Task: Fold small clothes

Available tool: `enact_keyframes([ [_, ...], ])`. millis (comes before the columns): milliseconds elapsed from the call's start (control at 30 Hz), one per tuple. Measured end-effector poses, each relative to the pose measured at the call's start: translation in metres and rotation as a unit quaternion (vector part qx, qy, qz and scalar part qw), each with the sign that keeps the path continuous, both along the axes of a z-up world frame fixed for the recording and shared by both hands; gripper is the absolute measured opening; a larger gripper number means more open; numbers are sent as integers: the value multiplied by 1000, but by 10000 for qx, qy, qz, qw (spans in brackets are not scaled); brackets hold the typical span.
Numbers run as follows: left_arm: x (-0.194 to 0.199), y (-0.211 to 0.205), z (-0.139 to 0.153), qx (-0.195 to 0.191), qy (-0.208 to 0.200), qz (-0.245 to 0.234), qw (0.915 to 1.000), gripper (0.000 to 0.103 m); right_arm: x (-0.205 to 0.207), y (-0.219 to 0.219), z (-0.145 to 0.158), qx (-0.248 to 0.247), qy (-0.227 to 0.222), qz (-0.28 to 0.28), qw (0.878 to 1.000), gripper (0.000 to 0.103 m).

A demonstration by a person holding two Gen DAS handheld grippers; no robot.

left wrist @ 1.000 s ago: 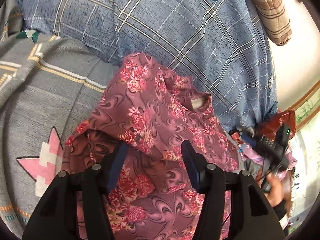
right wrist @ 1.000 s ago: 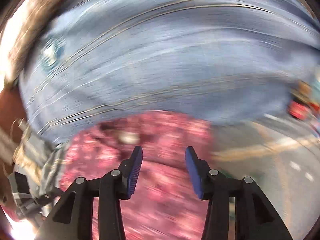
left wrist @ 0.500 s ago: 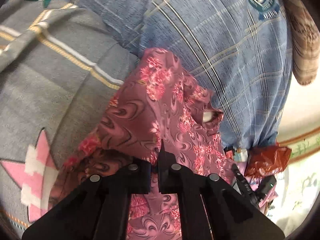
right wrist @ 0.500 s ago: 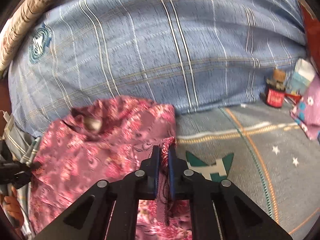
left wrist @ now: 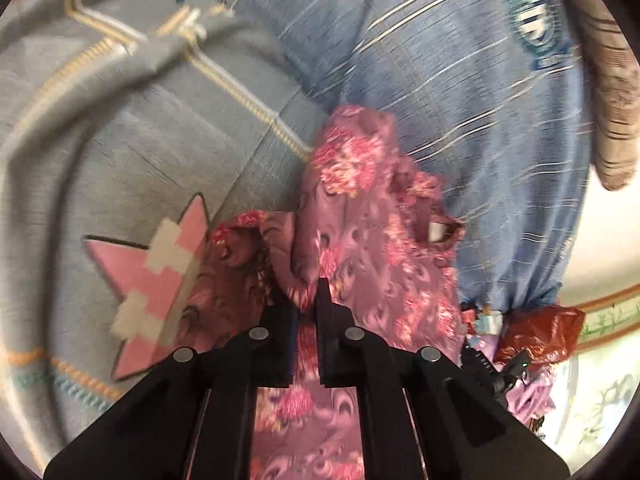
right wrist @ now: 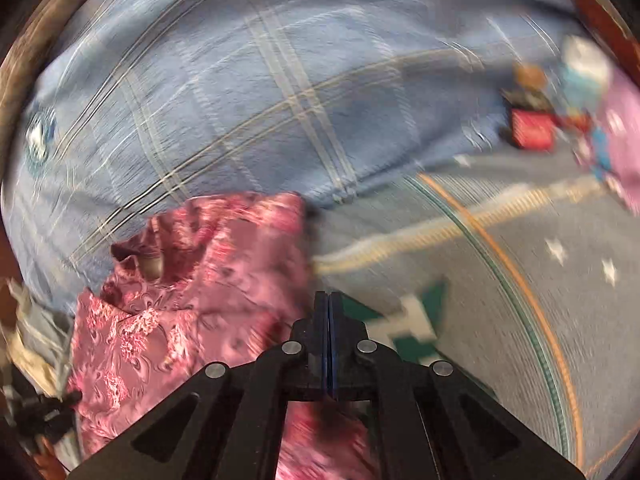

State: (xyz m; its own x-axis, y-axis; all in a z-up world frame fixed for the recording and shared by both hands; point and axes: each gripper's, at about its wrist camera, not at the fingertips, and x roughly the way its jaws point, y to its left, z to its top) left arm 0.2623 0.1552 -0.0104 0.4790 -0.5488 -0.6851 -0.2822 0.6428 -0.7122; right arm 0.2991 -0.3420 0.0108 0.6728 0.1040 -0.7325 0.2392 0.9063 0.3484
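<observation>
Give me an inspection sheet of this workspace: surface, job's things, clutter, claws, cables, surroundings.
Surface: grey patterned bedsheet with a pink star motif and gold stripes.
Job's things: one pink floral garment, crumpled, lying against a blue plaid quilt.
Clutter: red bag at the right edge of the left wrist view; red container and small boxes at the far end of the sheet; all blurred.
Claws: left claw shut on a fold of the garment; right claw shut at the garment's edge, with floral cloth running under its fingers; whether cloth is pinched cannot be told.
Cables: nothing seen.
Surroundings: brown patterned pillow beyond the quilt; pale wall behind.
</observation>
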Motion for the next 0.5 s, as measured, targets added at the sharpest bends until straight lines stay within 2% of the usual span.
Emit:
enact_keyframes([
  [100,-18,6,27,13,-352,-20,9994,5,-23,-10,8,608,-259,107,9978,5],
  [167,-18,-1,41,213,-517,-100,9984,16,-35,-9,15,930,-422,285,9944,6],
  [233,-10,-12,49,560,-612,-172,9964,23,-42,-1,17,1177,-460,498,9907,17],
  [267,-4,-19,49,685,-594,-219,9956,23,-43,6,15,1323,-387,606,9886,21],
  [300,2,-25,47,732,-539,-269,9955,23,-42,10,13,1360,-315,651,9881,30],
  [333,7,-30,42,748,-441,-312,9957,23,-41,15,11,1290,-213,650,9893,32],
  [400,12,-37,34,766,-275,-381,9960,23,-38,25,3,926,15,509,9944,33],
  [467,13,-42,31,810,-215,-424,9956,23,-34,37,-6,1009,151,704,9923,30],
  [500,13,-43,32,837,-228,-430,9953,23,-34,40,-7,967,154,801,9920,11],
])
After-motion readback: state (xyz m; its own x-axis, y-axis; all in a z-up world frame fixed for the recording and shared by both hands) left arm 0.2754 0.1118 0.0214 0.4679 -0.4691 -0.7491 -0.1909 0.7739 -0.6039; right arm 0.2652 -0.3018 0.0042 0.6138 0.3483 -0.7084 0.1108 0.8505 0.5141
